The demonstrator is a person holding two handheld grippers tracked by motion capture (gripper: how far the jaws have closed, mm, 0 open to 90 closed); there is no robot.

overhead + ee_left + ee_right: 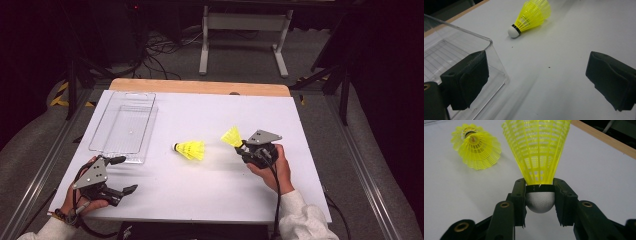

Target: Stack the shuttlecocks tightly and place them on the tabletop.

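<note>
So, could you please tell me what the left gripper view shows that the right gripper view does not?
Only the left gripper view shows the clear plastic tray, one corner of it behind the left tool's wide-open jaws, with nothing between them.

Only the right gripper view shows the held shuttlecock, its white cork clamped in the right tool and its yellow skirt pointing away from the camera, plus the table's wooden edge.

Both share the second shuttlecock, lying on its side on the white tabletop.

Held shuttlecock (537,152): yellow mesh skirt, white cork, black band; 2nd shuttlecock (190,149) same; tray (125,125) clear; table (200,190) white.
</note>
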